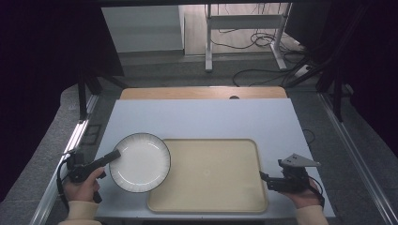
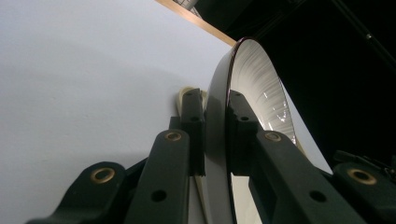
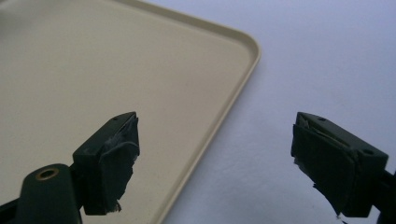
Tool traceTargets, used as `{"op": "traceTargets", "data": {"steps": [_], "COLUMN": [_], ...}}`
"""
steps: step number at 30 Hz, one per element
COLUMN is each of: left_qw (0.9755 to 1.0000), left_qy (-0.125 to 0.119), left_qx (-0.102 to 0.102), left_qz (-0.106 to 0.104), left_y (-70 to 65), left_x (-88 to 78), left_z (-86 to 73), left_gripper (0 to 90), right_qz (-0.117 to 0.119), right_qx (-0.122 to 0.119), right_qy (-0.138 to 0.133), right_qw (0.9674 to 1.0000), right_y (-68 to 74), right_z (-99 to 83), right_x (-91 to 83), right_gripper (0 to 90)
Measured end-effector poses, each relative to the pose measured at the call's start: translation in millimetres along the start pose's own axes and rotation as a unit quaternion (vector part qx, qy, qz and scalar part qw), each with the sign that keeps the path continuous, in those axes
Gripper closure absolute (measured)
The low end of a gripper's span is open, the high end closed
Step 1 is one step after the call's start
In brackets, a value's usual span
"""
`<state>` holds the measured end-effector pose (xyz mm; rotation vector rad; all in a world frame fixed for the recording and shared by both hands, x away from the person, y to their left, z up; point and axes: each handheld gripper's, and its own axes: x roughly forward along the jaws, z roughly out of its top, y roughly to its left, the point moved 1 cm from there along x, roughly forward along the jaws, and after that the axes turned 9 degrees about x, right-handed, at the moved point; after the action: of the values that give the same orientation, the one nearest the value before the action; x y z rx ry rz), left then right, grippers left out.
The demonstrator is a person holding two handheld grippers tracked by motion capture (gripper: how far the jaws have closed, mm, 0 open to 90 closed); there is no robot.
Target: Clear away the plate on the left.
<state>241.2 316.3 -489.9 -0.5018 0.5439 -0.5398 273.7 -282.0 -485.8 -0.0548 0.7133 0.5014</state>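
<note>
High view, looking down on a pale grey table: a person's two forearms in cream sleeves come in from the bottom edge, each hand holding a black two-jaw gripper. At the left, the left gripper is closed on the near-left rim of a round white plate with a thin dark edge. The plate sits at the left of the table, and its right side overlaps the left edge of a large beige tray that lies flat in the middle of the table, near the person. Whether the plate rests on the tray's edge or is lifted slightly cannot be told from above. At the right, the right gripper is just beside the tray's right edge, pointing toward the tray, with a grey three-cornered plate on top of it.

Left gripper view: the plate appears edge-on, its rim pinched between the two black jaws, one pad against the dark underside and one against the white ribbed inside. A sliver of the beige tray peeks out behind the jaws, with the grey table beyond.

Right gripper view: the two black jaws stand wide apart with nothing between them. One jaw hangs over the tray, the other over bare table, with the tray's raised rim and rounded corner running between
</note>
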Motion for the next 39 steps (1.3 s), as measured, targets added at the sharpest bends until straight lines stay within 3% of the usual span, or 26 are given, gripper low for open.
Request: {"op": "traceTargets", "data": {"steps": [3, 8, 19, 23, 27, 31, 39], "left_qw": [1.0000, 0.9993, 0.9979, 0.9979, 0.9979, 0.9969, 0.9968], "left_qy": [-0.001, 0.008, 0.008, 0.009, 0.006, 0.010, 0.014], "left_qx": [0.000, 0.001, -0.003, 0.001, 0.019, 0.018, 0.029], "left_qz": [-0.006, -0.037, -0.064, -0.064, -0.062, -0.075, -0.073], "left_y": [-2.8, -8.5, -14.8, -18.0, -26.1, -30.4, -38.0], "left_x": [1.7, 14.1, 37.6, 41.1, 45.0, 51.4, 64.3], "left_z": [-0.8, -1.3, 6.5, 7.7, 9.8, 10.6, 8.2], "left_gripper": [80.8, 80.8, 80.6, 80.5, 80.4, 80.6, 80.4], "right_qz": [0.000, -0.003, -0.007, -0.008, -0.007, -0.009, -0.012], "right_qx": [0.000, -0.004, -0.013, -0.012, -0.015, -0.016, -0.020], "right_qy": [0.000, 0.004, 0.010, 0.009, 0.012, 0.014, 0.020], "right_qw": [1.0000, 1.0000, 0.9998, 0.9998, 0.9998, 0.9997, 0.9995], "right_y": [-0.1, 0.2, 1.5, 2.4, 3.1, 2.7, 3.7], "right_z": [0.4, 2.9, 2.2, 1.6, 0.3, 0.5, 0.4], "right_x": [0.5, 4.4, 6.8, 6.4, 5.9, 7.4, 9.7], "right_gripper": [16.0, 16.0, 16.0, 16.0, 16.0, 16.1, 16.1]}}
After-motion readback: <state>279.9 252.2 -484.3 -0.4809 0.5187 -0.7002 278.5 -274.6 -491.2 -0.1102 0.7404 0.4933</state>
